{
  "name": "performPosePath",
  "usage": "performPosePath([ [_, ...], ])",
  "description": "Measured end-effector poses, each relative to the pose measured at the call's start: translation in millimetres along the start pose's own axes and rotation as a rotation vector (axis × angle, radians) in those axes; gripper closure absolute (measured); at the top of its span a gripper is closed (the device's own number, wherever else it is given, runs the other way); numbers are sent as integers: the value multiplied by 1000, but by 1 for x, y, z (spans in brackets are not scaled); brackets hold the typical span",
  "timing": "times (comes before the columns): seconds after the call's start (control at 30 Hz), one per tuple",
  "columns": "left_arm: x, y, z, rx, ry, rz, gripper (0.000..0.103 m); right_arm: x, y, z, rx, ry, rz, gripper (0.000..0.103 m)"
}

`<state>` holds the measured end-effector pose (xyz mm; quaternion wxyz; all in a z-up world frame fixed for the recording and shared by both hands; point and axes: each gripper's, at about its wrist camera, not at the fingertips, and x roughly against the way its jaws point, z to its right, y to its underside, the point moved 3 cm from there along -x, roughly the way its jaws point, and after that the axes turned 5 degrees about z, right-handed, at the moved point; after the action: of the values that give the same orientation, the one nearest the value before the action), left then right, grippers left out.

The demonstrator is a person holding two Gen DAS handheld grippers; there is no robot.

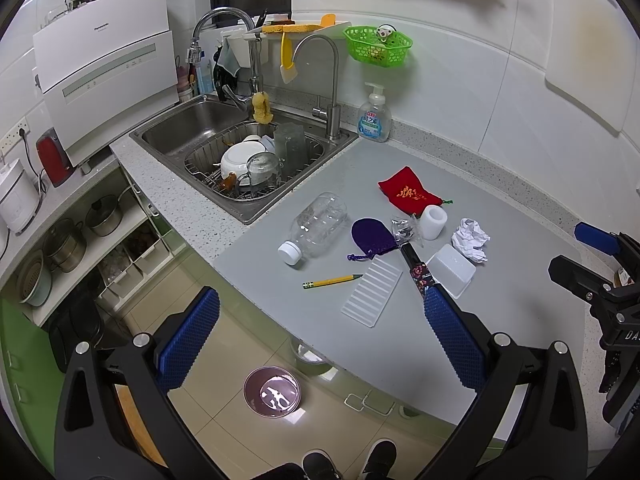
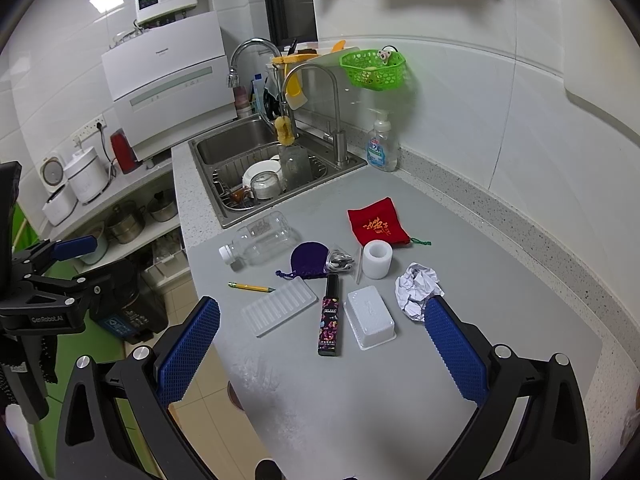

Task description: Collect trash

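Note:
On the grey mat [image 2: 360, 392] lie an empty clear bottle [image 2: 260, 240], a crumpled white paper ball [image 2: 416, 288], a white plastic tray [image 2: 370, 316], a ribbed white lid [image 2: 280, 306], a clear wrapper [image 2: 340, 260], a pencil [image 2: 252, 287], a black patterned tube [image 2: 329, 320], a purple pouch [image 2: 309, 260], a red pouch [image 2: 378, 222] and a white cup [image 2: 376, 259]. My right gripper [image 2: 322, 336] is open and empty, above the mat's near part. My left gripper [image 1: 320, 324] is open and empty, over the counter's front edge; the bottle [image 1: 318, 226] and paper ball [image 1: 472, 240] lie ahead.
A sink [image 1: 240, 148] with a dish rack and dishes is at the back left, a soap bottle [image 1: 374, 116] beside it. A lined bin [image 1: 272, 392] stands on the floor below the counter edge. A dishwasher [image 1: 108, 68] and shelves with pots stand at the left.

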<state>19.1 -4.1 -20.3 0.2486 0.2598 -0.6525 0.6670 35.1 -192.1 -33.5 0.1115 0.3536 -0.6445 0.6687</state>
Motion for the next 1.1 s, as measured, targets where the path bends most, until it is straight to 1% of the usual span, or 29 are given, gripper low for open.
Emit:
performPosePath([
  [0.13, -2, 1, 0, 1, 2, -4, 3, -7, 4, 2, -21, -13, -25, 5],
  [0.27, -6, 4, 2, 0, 6, -9, 3, -26, 12, 7, -40, 2, -85, 5],
  [0.37, -8, 5, 2, -1, 10, -12, 3, -46, 16, 7, -15, 6, -125, 5],
  [0.43, -9, 6, 2, -2, 12, -14, 3, -55, 15, 6, -13, -11, -147, 5],
  [0.63, -11, 4, -2, 8, 6, -19, 3, -91, 19, 3, 3, -18, -212, 5],
  [0.73, -13, 4, -5, 13, 3, -22, 3, -107, 22, -1, 24, -11, -240, 5],
  [0.87, -16, 3, -9, 18, 0, -26, 3, -132, 31, -7, 29, -48, -307, 5],
  [1.1, -26, 2, -15, 26, -3, -41, 3, -163, 46, -11, 18, -94, -393, 5],
])
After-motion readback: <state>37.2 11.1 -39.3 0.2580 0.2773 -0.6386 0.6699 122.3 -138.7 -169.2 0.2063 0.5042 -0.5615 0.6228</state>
